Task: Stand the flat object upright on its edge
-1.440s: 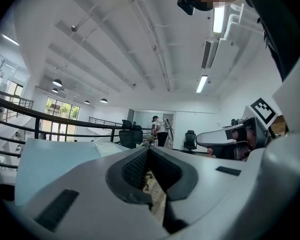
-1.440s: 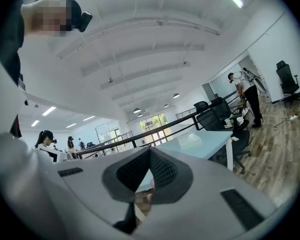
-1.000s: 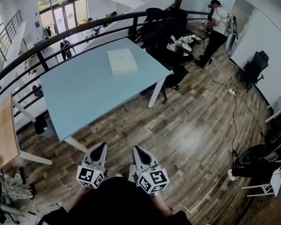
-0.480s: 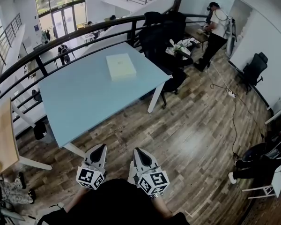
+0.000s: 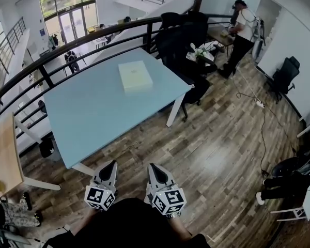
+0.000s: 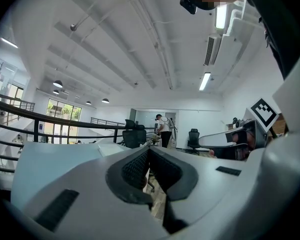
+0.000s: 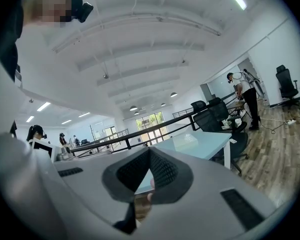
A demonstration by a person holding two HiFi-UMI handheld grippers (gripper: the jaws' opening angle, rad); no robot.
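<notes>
Left gripper (image 5: 109, 168) closed, flat box (image 5: 135, 75) on table (image 5: 88, 107)

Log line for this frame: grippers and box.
left gripper: shut, empty | right gripper: shut, empty | flat box: lying flat on table, untouched | both grippers: short of table

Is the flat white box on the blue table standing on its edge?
No, the white box lies on its broad face on the blue table.

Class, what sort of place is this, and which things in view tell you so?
Probably an open-plan office on a mezzanine: a light blue table, black office chairs, and a black railing overlooking a lower floor.
</notes>
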